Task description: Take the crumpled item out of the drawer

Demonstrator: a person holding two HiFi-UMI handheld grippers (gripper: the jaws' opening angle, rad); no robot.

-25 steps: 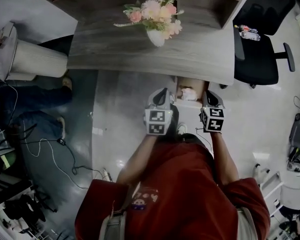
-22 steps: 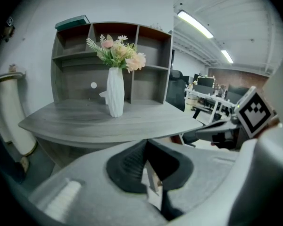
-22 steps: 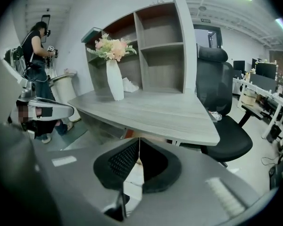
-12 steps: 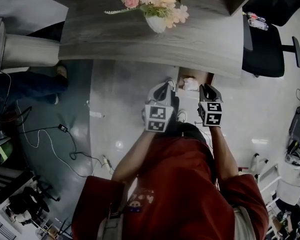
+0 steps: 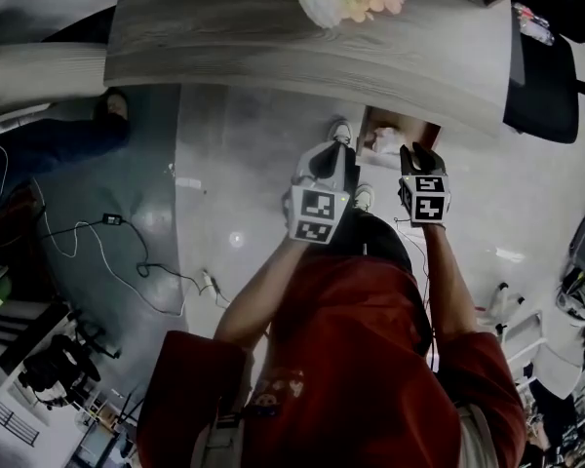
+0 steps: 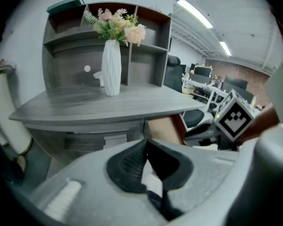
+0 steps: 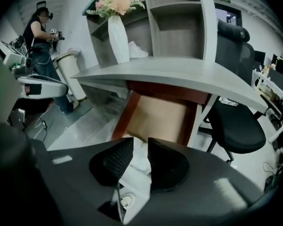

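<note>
The grey desk [image 6: 108,105] stands just beyond the fingers [image 6: 129,166] of the left gripper [image 6: 146,147] and carries a white vase of flowers [image 6: 112,67] and a shelf unit [image 6: 68,62]. Straight ahead of the right gripper [image 7: 140,147], whose fingers [image 7: 111,164] are opening, lies the open drawer [image 7: 160,119]. The crumpled white item [image 7: 139,166] sits between them, seemingly at the drawer's near end. Cables [image 5: 112,220] trail over the floor [image 5: 234,154], well left of both.

Red shirt [image 5: 356,359], perhaps short-sleeved; left tongs [image 6: 146,147] grey, black ribbed pads [image 6: 125,166]
</note>
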